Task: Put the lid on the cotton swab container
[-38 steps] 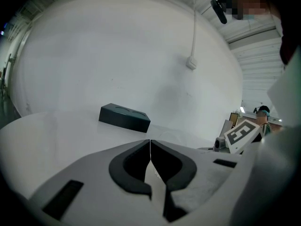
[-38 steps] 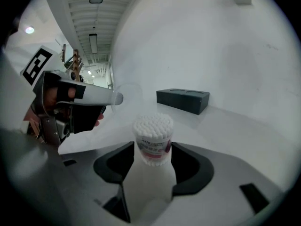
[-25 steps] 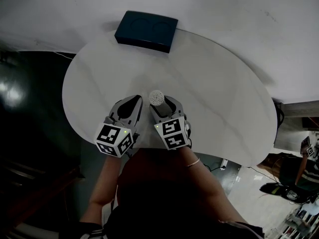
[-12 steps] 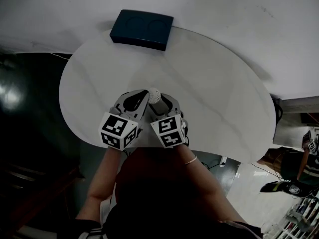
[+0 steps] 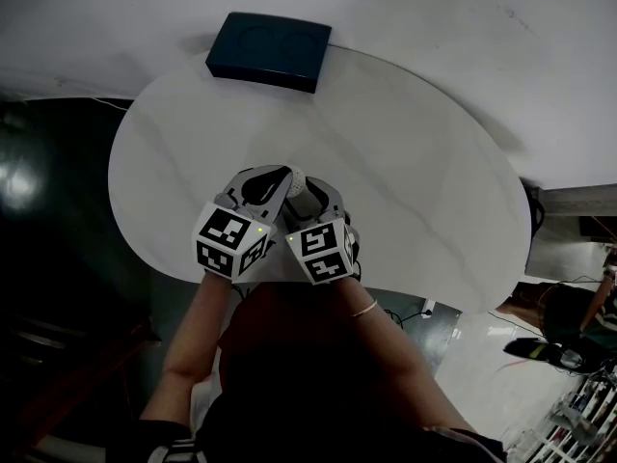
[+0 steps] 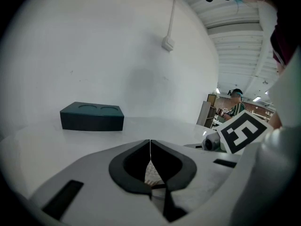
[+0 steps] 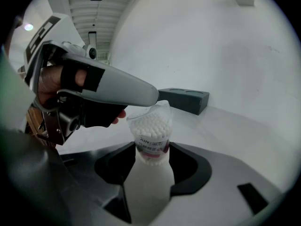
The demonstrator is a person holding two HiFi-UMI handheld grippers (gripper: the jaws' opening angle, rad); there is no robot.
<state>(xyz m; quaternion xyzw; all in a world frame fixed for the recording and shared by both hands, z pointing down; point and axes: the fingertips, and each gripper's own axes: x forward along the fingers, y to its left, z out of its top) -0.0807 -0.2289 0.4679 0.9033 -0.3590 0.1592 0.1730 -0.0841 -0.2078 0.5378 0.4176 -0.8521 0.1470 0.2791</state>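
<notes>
Your left tool (image 5: 282,177), pinching the lid (image 7: 162,109), has reached the cotton swab container (image 7: 151,132) clamped in your right tool (image 7: 151,158); a tilted lid could skid off.

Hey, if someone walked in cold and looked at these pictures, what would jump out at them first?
Two grippers crowd together at the near edge of the round white table. The right gripper has its jaws clamped on a clear cotton swab container packed with white swabs, while the left gripper holds a clear lid tilted over the container's top. Next comes the dark box at the table's far edge.
</notes>
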